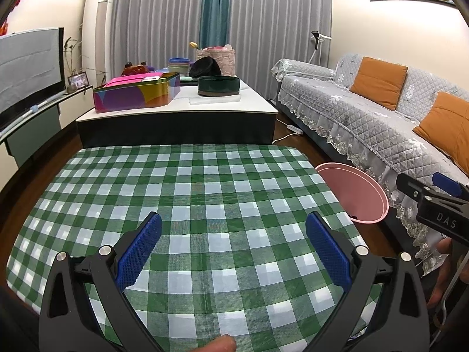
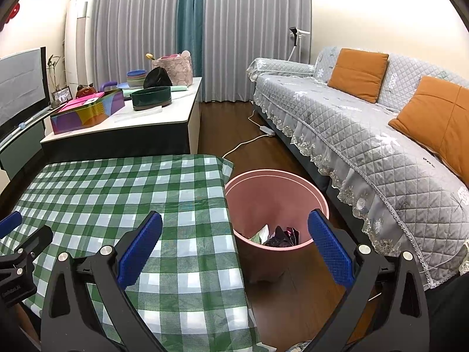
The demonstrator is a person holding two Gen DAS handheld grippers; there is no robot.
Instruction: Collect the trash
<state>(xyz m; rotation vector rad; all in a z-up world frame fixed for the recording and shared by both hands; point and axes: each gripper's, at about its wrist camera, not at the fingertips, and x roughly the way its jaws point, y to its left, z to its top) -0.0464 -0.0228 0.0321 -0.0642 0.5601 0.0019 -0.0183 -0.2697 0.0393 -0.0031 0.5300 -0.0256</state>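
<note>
A pink trash bin (image 2: 275, 193) stands on the floor at the right edge of the green checked table (image 2: 117, 193). Crumpled wrappers (image 2: 278, 236) lie in its bottom. My right gripper (image 2: 234, 252) is open and empty, above the table's right edge and the bin. My left gripper (image 1: 233, 252) is open and empty over the checked table (image 1: 190, 193). The bin (image 1: 354, 196) shows at the right in the left wrist view, with my right gripper (image 1: 433, 196) beside it. No loose trash shows on the cloth.
A grey covered sofa (image 2: 366, 135) with orange cushions runs along the right. A coffee table (image 1: 176, 117) with a colourful tin, a dark green bowl and other items stands behind the checked table. A white power strip and cable (image 2: 265, 130) lie on the floor.
</note>
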